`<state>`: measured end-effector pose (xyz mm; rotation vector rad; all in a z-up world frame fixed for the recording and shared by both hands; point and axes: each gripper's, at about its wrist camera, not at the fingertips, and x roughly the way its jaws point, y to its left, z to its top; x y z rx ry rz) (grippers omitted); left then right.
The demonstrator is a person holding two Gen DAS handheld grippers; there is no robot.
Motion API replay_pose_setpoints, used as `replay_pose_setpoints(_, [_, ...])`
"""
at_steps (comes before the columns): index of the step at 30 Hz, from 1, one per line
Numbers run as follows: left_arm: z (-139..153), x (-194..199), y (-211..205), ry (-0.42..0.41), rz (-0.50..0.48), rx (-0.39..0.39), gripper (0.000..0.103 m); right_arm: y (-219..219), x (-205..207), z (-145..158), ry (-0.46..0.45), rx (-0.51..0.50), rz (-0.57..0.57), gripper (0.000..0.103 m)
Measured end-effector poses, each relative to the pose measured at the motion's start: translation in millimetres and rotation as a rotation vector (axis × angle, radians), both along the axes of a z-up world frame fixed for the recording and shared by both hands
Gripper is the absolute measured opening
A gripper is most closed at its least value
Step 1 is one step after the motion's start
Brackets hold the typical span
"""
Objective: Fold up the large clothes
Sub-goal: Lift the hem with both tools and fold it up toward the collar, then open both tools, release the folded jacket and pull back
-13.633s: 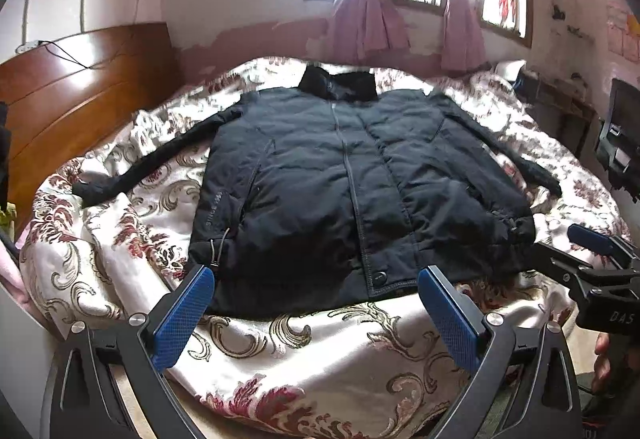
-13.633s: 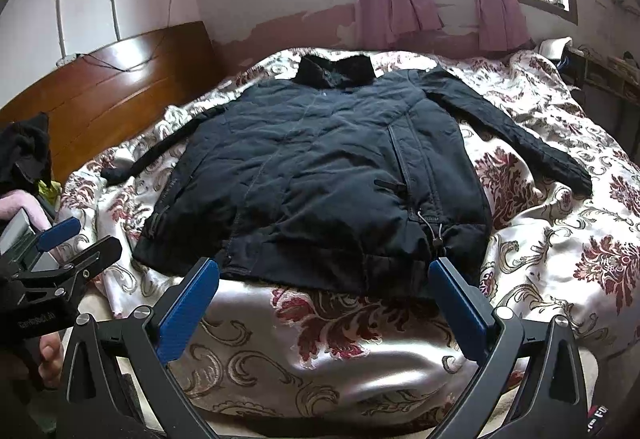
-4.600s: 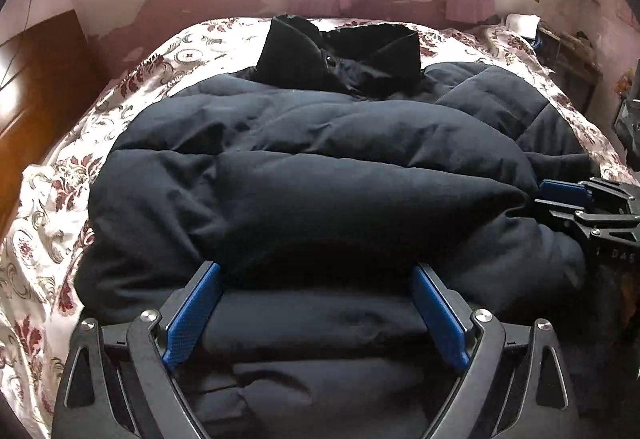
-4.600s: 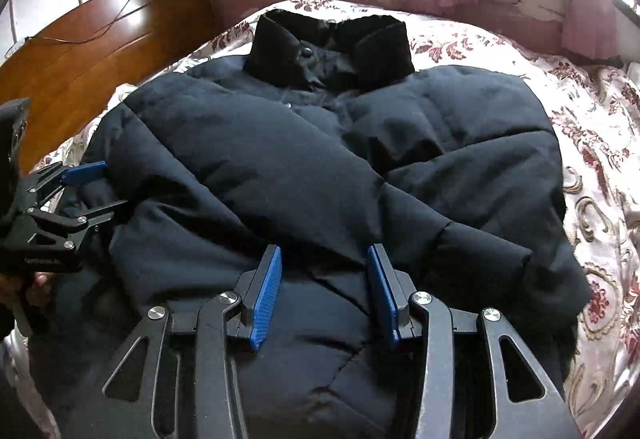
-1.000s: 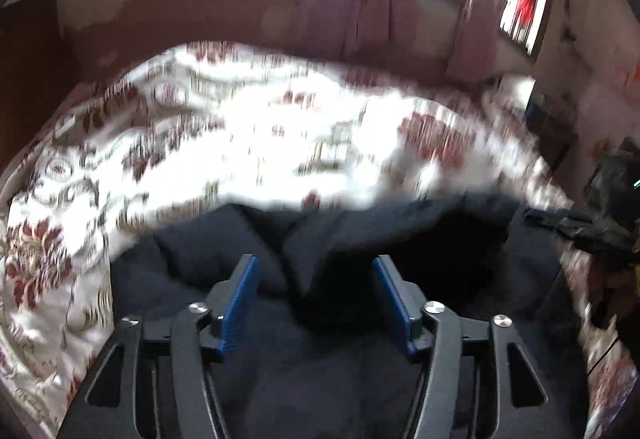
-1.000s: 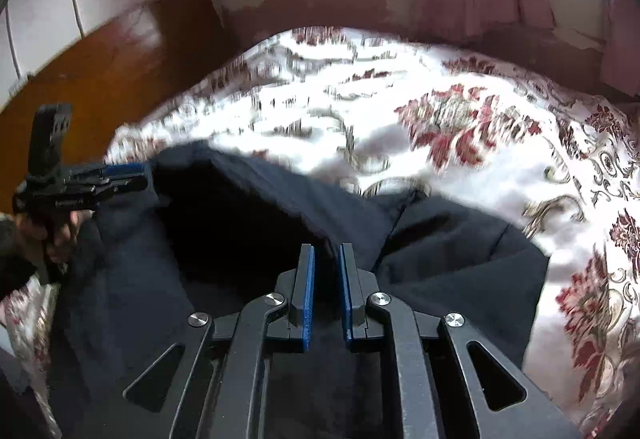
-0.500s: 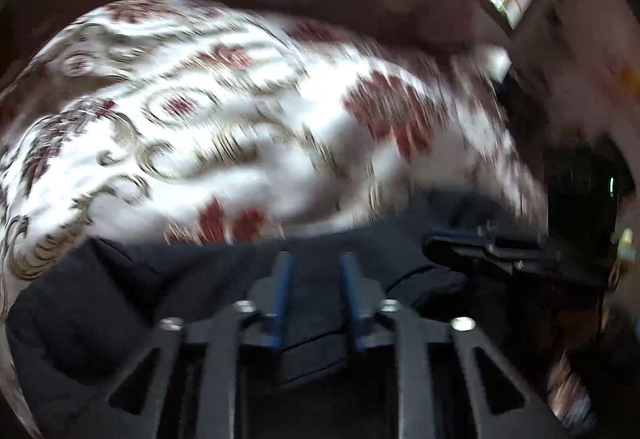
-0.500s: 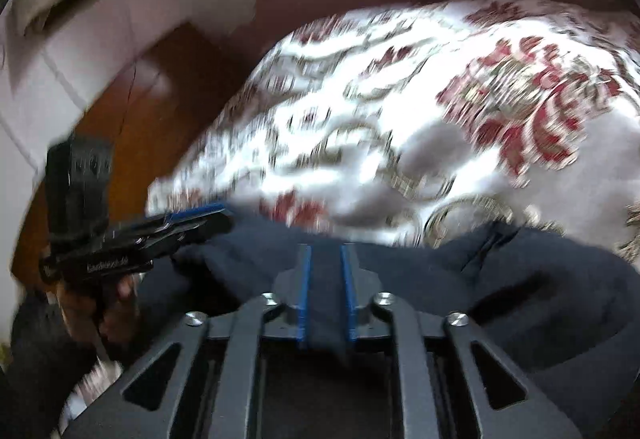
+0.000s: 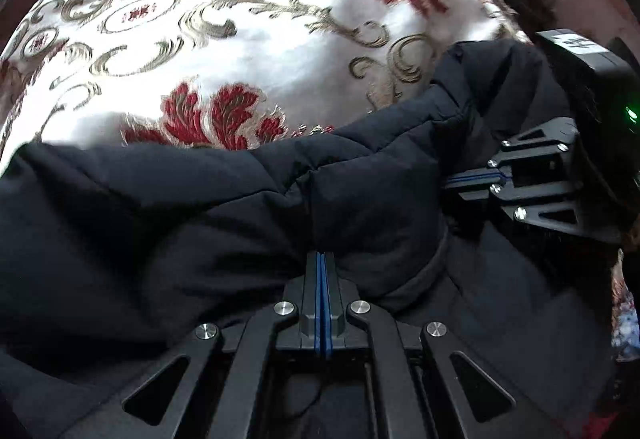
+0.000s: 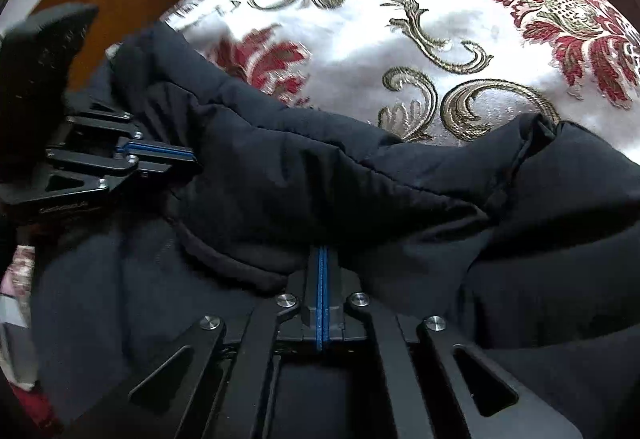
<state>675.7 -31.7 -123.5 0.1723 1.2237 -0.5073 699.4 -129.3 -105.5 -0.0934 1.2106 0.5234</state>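
- The left gripper point(image 9: 322, 259) and the right gripper point(image 10: 322, 253) both have their jaws pressed together on a fold of the black padded jacket point(image 9: 200, 207), each clenched on its fabric.
- The jacket lies bunched at the near edge of the white bedspread with red flowers and gold scrolls point(image 9: 200, 39), partly hanging toward the person.
- To do this step well, I think both grips should move together at the same height, so that the thick edge lands straight and does not slip.
- Its long axis seems to run left to right between the grippers; where the collar points, I cannot tell.
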Motion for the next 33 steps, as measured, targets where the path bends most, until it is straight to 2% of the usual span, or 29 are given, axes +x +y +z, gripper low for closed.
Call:
replay_pose_setpoints(3, [-1.6, -7.5, -3.8, -0.052, 0.006, 0.019, 0.003, 4.0, -2.2, -3.5, -0.026, -0.02, -0.009, 0.0])
replay_pose_setpoints(7, [17.3, -23.9, 11.7, -0.103, 0.007, -0.048, 0.003, -6.8, -17.4, 15.3, -0.076, 0.012, -0.029, 0.0])
replay_pose_setpoints(9, [23.8, -37.2, 20.9, -0.114, -0.018, -0.05, 0.003, -19.0, -28.4, 26.6, -0.102, 0.009, -0.051, 0.0])
replay_pose_setpoints(12, [18.2, -44.0, 26.7, -0.09, -0.01, -0.022, 0.003, -25.1, -29.1, 25.5, -0.094, -0.007, -0.075, 0.0])
replay_pose_setpoints(16, [3.4, -28.6, 22.6, -0.034, 0.073, 0.01, 0.003, -24.1, -18.4, 8.9, -0.073, -0.022, -0.104, 0.0])
replay_pose_setpoints(17, [3.0, -30.1, 16.8, -0.045, 0.077, 0.043, 0.003, -21.8, -18.2, 7.5, -0.079, -0.035, -0.106, 0.0])
replay_pose_setpoints(19, [6.9, -33.7, 14.3, -0.079, 0.082, 0.061, 0.003, -19.9, -22.5, 13.0, -0.095, -0.035, -0.113, 0.0])
replay_pose_setpoints(22, [22.2, -47.9, 18.9, -0.155, 0.107, 0.041, 0.003, -25.7, -44.0, 30.2, -0.17, -0.024, -0.134, 0.0])
replay_pose_setpoints(23, [30.8, -54.1, 21.8, -0.187, 0.13, 0.038, 0.003, -28.5, -54.2, 39.8, -0.212, -0.017, -0.146, 0.004])
replay_pose_setpoints(25, [43.6, -60.6, 26.2, -0.228, 0.164, 0.02, 0.005, -36.4, -70.3, 55.9, -0.274, 0.011, -0.172, 0.005])
replay_pose_setpoints(27, [58.4, -69.5, 31.0, -0.275, 0.211, 0.001, 0.018, -42.4, -86.6, 71.8, -0.32, 0.041, -0.2, 0.006])
replay_pose_setpoints(28, [66.7, -76.8, 32.0, -0.303, 0.235, -0.006, 0.031, -45.5, -91.7, 77.2, -0.332, 0.046, -0.205, 0.01])
replay_pose_setpoints(29, [77.0, -85.3, 32.4, -0.343, 0.267, -0.019, 0.045, -47.8, -100.4, 83.9, -0.353, 0.043, -0.21, 0.02])
replay_pose_setpoints(30, [85.5, -92.1, 36.1, -0.368, 0.288, -0.033, 0.053, -49.9, -109.7, 91.3, -0.38, 0.035, -0.215, 0.028])
replay_pose_setpoints(31, [92.0, -97.1, 38.8, -0.39, 0.307, -0.053, 0.067, -54.5, -114.3, 98.7, -0.401, 0.031, -0.218, 0.043])
replay_pose_setpoints(32, [103.1, -106.5, 41.8, -0.417, 0.335, -0.09, 0.078, -55.9, -122.7, 107.6, -0.427, 0.029, -0.221, 0.05])
replay_pose_setpoints(33, [109.7, -113.7, 44.4, -0.43, 0.351, -0.111, 0.08, -58.2, -130.9, 116.5, -0.45, 0.033, -0.226, 0.051])
